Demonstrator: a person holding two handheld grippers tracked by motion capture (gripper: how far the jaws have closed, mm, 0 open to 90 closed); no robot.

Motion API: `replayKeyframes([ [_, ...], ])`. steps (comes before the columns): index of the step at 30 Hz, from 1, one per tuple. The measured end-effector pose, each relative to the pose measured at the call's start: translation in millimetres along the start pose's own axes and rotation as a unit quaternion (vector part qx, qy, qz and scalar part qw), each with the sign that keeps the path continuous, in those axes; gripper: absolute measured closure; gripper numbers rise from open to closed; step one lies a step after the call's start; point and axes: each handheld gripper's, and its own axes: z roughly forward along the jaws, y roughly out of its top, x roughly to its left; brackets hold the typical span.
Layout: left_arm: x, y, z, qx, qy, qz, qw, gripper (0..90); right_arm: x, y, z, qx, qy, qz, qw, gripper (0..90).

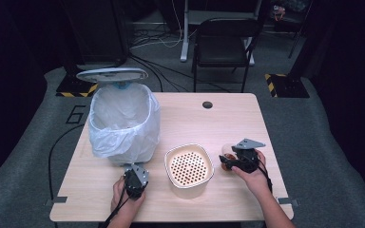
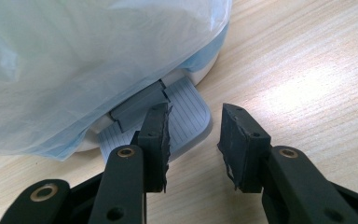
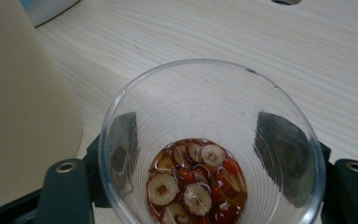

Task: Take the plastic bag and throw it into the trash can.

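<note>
- The left gripper (image 1: pixel 134 178) sits at the near edge of the wooden table (image 1: pixel 228 118), just in front of the bin; in the left gripper view its jaws stand apart with nothing between them, one pad over the bin's ribbed pedal (image 2: pixel 186 116).
- The right gripper (image 1: pixel 230 159) is near the right edge, its jaws clamped on a clear plastic cup (image 3: pixel 212 140) that holds sliced red fruit (image 3: pixel 196 182) in a little liquid.
- Between the two grippers stands a cream strainer bowl (image 1: pixel 189 165) with a perforated insert, just left of the cup.
- Farther left, the pedal bin (image 1: pixel 123 123), lined with a pale plastic bag, stands with its lid (image 1: pixel 111 74) raised.
- A round cable hole (image 1: pixel 207 104) marks the far side of the table.
- Beyond the table stands a black chair (image 1: pixel 223 42).
</note>
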Motion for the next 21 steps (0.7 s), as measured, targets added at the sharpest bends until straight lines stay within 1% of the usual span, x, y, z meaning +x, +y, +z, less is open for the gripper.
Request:
replayKeyframes([
  [2,0.0,0.0,0.0,0.0,0.0,0.0,1.0,62.3,0.9,1.4,-1.1,0.0,0.001,-0.002,1.0,31.3],
  [3,0.0,0.0,0.0,0.0,0.0,0.0,1.0,62.4,0.7,2.5,-1.7,-0.003,0.003,-0.008,1.0,31.8],
  [8,0.0,0.0,0.0,0.0,0.0,0.0,1.0,62.3,1.8,8.7,-6.1,-0.003,0.006,-0.013,0.9999,32.7],
  [13,0.0,0.0,0.0,0.0,0.0,0.0,1.0,62.4,3.5,19.2,-10.2,-0.008,0.011,-0.027,0.9996,33.2],
  [17,0.0,0.0,0.0,0.0,0.0,0.0,1.0,62.4,3.6,29.5,-14.0,-0.013,0.016,-0.046,0.9988,33.2],
  [18,0.0,0.0,0.0,0.0,0.0,0.0,1.0,62.4,3.9,31.3,-14.7,-0.013,0.017,-0.044,0.9988,33.2],
  [21,0.0,0.0,0.0,0.0,0.0,0.0,1.0,62.4,3.1,38.6,-17.7,-0.016,0.022,-0.052,0.9983,33.4],
])
